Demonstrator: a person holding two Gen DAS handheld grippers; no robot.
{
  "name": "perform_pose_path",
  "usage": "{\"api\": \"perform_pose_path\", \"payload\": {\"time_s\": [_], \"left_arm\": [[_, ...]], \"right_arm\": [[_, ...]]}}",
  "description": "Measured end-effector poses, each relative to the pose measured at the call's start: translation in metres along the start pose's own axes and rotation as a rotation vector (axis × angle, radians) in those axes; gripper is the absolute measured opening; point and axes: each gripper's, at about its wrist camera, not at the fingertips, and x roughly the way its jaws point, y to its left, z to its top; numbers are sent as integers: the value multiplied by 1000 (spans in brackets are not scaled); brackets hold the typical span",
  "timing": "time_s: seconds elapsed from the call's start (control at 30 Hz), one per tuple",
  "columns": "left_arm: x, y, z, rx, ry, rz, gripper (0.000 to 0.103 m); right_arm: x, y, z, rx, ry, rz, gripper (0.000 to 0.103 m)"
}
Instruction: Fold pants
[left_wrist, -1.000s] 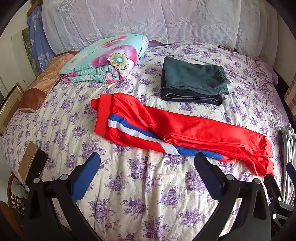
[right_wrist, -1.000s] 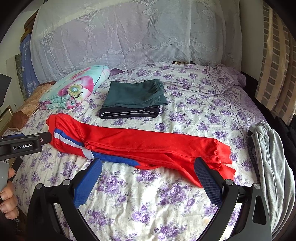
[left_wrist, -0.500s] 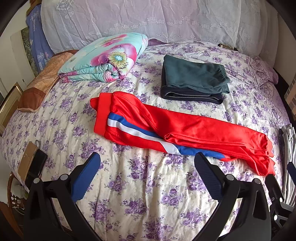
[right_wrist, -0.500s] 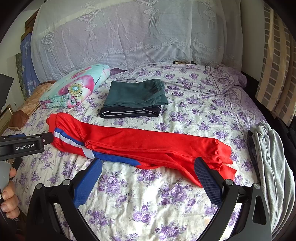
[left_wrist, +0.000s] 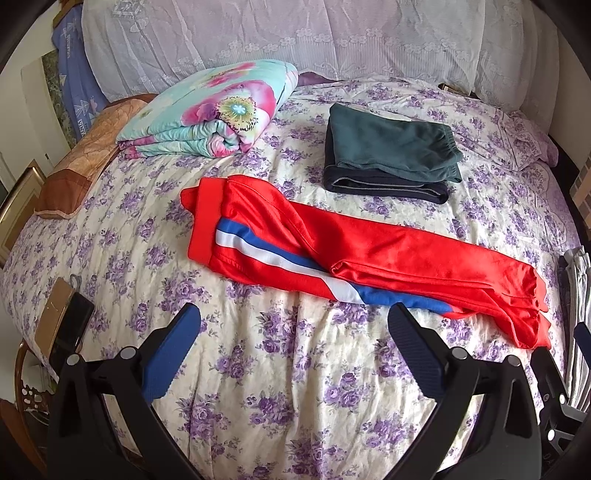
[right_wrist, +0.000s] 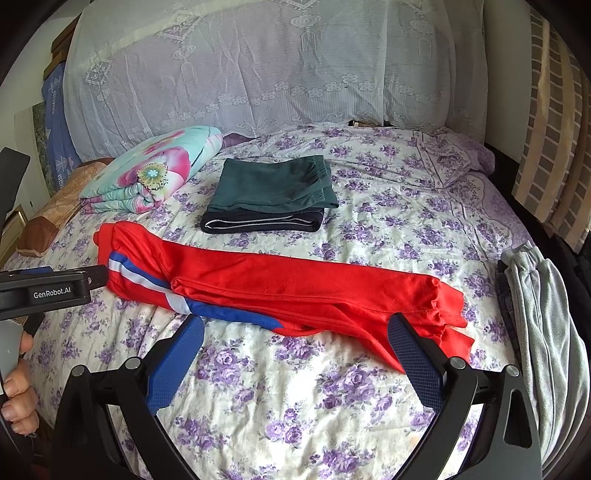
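Red track pants (left_wrist: 369, 254) (right_wrist: 295, 288) with a blue and white side stripe lie folded lengthwise across the flowered bed, waistband to the left, leg ends to the right. My left gripper (left_wrist: 293, 321) hovers open over the near part of the bed, short of the pants' middle. Nothing sits between the open fingers of my right gripper (right_wrist: 295, 332), which hangs just before the pants' lower legs; its right fingertip overlaps the red hem in the picture. The left gripper's body (right_wrist: 48, 290) shows at the left edge of the right wrist view.
A stack of folded dark green and black pants (left_wrist: 391, 162) (right_wrist: 269, 194) lies behind the red pair. A folded floral quilt (left_wrist: 218, 114) sits at the back left. Grey garments (right_wrist: 543, 325) hang off the bed's right edge. A phone (left_wrist: 62, 321) lies at the left edge.
Both views have drifted slightly; the pants lie unchanged and both grippers stay open.
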Motion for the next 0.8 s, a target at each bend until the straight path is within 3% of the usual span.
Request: {"api": "perform_pose_path", "payload": {"time_s": [0.8], "left_arm": [[8,2,-2,0,28,-12,99]], "right_arm": [[4,1,-6,2,16,-7,100]]}}
